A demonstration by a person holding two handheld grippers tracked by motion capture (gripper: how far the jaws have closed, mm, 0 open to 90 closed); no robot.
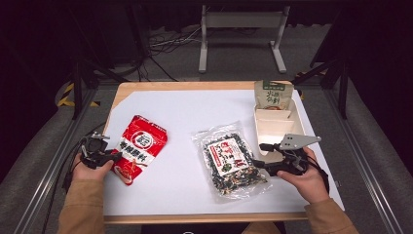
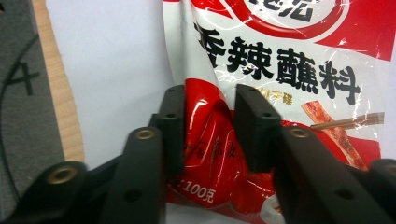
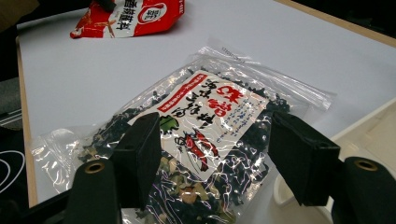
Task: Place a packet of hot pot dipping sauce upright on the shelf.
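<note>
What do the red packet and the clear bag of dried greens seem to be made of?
Red packet: seemingly thin glossy plastic film, printed; it shines and puckers where the left gripper pinches it. Clear bag: transparent crinkly plastic with a paper-like label; highlights glint and the dark contents show through.

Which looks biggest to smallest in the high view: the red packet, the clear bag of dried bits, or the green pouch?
1. Clear bag of dried bits, largest.
2. Red packet, somewhat smaller.
3. Green pouch, smallest, though it stands farther from the camera in the white tray, partly hidden, so its true size is unsure.
</note>
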